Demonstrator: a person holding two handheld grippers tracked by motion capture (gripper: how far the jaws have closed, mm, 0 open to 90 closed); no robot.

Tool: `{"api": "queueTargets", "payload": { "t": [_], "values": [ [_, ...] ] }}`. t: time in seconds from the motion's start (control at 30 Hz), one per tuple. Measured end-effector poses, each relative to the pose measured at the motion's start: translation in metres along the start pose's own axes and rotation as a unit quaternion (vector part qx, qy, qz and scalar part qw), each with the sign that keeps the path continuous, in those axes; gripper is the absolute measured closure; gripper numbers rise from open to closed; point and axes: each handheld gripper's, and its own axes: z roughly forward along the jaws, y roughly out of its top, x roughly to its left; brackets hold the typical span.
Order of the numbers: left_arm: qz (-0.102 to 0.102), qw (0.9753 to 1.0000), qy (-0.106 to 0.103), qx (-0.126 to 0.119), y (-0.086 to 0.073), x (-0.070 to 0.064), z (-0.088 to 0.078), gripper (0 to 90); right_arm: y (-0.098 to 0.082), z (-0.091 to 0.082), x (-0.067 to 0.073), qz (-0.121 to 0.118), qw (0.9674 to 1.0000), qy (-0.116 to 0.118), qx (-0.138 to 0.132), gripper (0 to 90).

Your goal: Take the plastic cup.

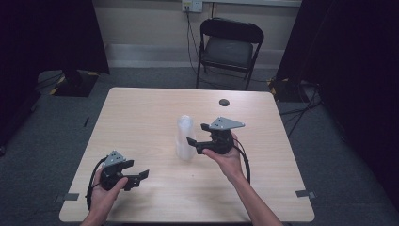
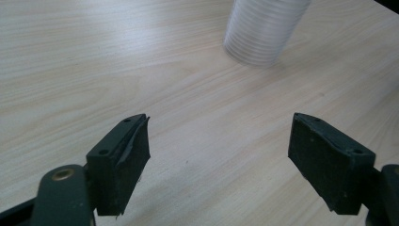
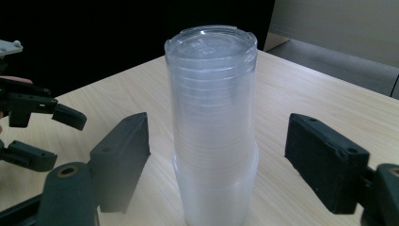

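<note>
step: grasp cup stack (image 3: 211, 127) | right gripper (image 1: 196, 141) jaws apart, straddling stack, not pressing: centre, close gently | left gripper (image 1: 139, 178) jaws apart, near stack, empty

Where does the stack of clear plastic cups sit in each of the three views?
High view: stack of clear plastic cups stands upside down at the table's middle, just left of the right gripper.
Left gripper view: its ribbed lower part at top, right of centre.
Right gripper view: centre, between the open jaws, untouched.
Shared landmark: the pale wood tabletop.
</note>
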Motion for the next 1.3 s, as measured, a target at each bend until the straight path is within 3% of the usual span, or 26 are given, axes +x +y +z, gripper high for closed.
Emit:
{"api": "queueTargets", "payload": {
  "t": [0.13,0.4,0.73,1.13,1.3],
  "values": [
    [-0.001,1.0000,0.000,0.000,-0.001,0.001,0.000,21.1,0.000,0.010,-0.004,0.009,0.9998,0.013,-0.007,19.7],
    [0.002,1.0000,-0.003,0.005,0.000,0.000,0.001,21.0,0.007,0.033,-0.006,0.007,0.9999,0.011,-0.004,17.1],
    [-0.003,0.9999,-0.006,0.009,-0.001,0.001,0.001,21.0,0.002,0.054,-0.009,0.007,0.9998,0.017,0.000,21.6],
    [-0.003,0.9999,-0.006,0.009,-0.001,0.001,0.002,21.1,-0.002,0.060,-0.005,-0.012,0.9998,0.012,-0.005,32.1],
    [-0.003,0.9999,-0.007,0.010,-0.001,0.001,0.002,21.3,-0.001,0.059,-0.005,-0.017,0.9998,0.009,-0.009,32.6]
  ]
}}
